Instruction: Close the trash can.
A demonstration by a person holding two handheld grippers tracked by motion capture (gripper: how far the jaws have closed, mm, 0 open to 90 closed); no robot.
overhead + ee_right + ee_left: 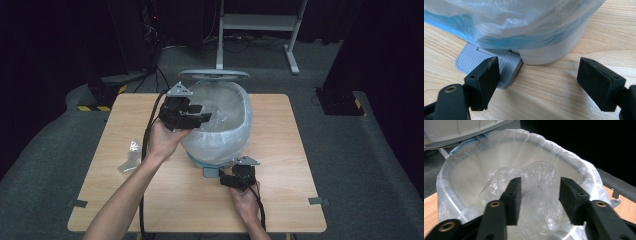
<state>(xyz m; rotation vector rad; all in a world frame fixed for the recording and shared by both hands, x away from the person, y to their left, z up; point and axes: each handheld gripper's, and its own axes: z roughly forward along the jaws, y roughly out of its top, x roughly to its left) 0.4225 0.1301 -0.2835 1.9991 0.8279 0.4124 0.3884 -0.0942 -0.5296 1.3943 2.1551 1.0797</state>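
Black tongs (202,116) with foam pads, brass screws.

left gripper (540,195) — fingers apart over bin (574,167) | crumpled clear plastic (539,177) between them — untouched

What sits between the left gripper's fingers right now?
Crumpled clear plastic liner inside the white pedal bin, seen in the left gripper view. The left gripper fingers flank the bunched film without pressing it.
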